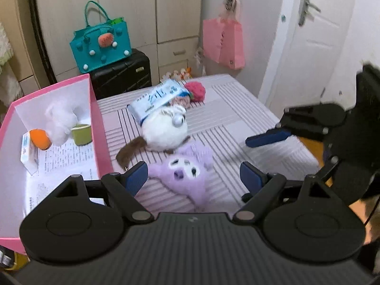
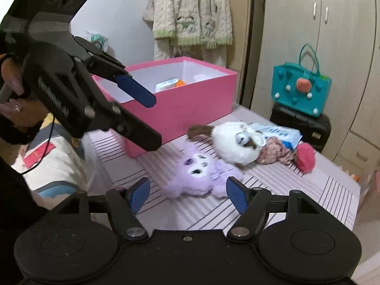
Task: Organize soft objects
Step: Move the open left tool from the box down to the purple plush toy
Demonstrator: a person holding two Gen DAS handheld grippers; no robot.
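Beside the pink box (image 2: 180, 99), the purple plush (image 1: 187, 171) lies between the released left gripper (image 1: 193, 178) and released right gripper (image 2: 187, 196), both empty.

Left wrist view: looks forward over the left tongs (image 1: 193, 178), low and near the striped bed (image 1: 237, 109), facing wardrobe and door. Right wrist view: from the bed's opposite side, over the right tongs (image 2: 187, 196), facing the pink box (image 2: 190, 102). Shared: purple plush toy (image 1: 187, 171) (image 2: 199, 175), white plush toy (image 1: 163, 130) (image 2: 235, 142), box (image 1: 95, 109), bed (image 2: 308, 190).
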